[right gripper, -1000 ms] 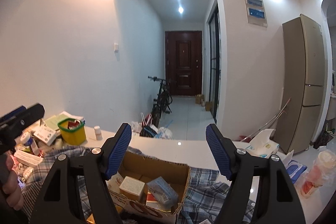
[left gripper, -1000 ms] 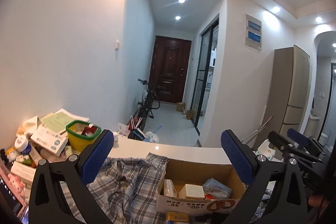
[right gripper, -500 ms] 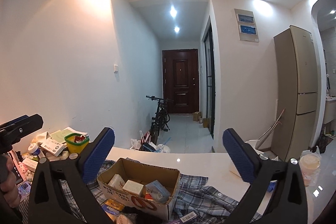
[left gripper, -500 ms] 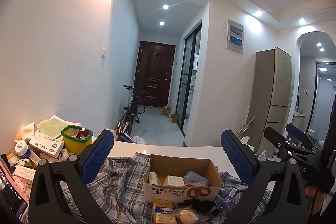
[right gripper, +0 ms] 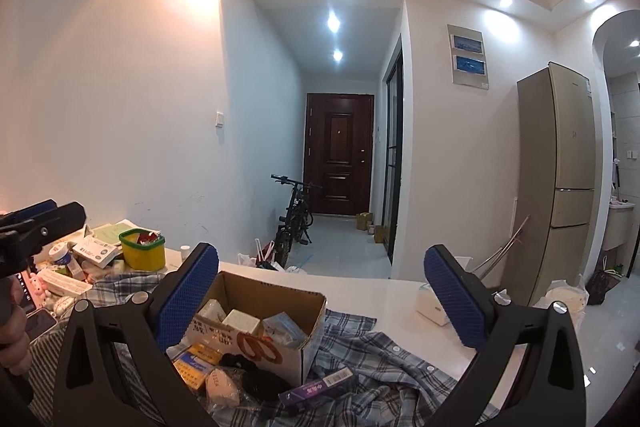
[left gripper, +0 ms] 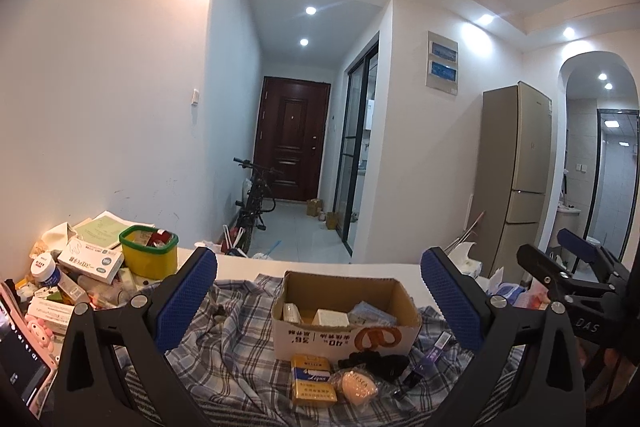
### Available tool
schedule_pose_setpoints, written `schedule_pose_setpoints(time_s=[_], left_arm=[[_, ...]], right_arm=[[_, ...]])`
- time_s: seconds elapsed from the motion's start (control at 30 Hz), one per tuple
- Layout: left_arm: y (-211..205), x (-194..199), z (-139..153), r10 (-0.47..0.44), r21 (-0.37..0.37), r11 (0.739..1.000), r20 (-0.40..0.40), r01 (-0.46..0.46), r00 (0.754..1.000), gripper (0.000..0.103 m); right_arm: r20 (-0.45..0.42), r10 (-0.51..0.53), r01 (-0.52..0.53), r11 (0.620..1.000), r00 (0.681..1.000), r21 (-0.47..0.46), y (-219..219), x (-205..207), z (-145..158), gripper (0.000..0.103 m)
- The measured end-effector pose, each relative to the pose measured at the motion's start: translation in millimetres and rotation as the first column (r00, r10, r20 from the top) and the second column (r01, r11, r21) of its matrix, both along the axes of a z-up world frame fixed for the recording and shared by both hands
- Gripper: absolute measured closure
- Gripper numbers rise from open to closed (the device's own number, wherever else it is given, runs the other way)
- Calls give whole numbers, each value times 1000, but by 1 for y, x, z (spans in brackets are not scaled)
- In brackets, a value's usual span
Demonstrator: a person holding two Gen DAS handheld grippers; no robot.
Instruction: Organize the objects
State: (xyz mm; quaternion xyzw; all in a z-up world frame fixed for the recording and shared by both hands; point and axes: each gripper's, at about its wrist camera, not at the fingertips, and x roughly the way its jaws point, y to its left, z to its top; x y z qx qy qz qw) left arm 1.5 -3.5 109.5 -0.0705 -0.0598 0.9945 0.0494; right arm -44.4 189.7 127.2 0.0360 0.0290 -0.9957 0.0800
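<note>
Cardboard box [left gripper: 344,311] of small packs sits on the checked shirt [left gripper: 236,343] on my white surface [right gripper: 380,293], farther from both cameras than a second ago. My right tongs [right gripper: 320,303] have just been opening and now gape empty; my left tongs [left gripper: 316,301] gape empty too. Clutter around the yellow tub [left gripper: 149,255] is too small to read.
</note>
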Motion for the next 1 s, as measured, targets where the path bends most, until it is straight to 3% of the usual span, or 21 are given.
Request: schedule_pose_setpoints(time_s=[0.63, 1.0], left_arm=[[0, -5, -54, 8, 1, 1000, 103, -9, 995, 0], [0, -10, -69, 10, -2, 1000, 148, -10, 989, 0]], right_arm=[[103, -6, 2, 1000, 995, 30, 5, 9, -41, 0], [131, -31, 30, 1000, 991, 10, 17, 2, -46, 0]])
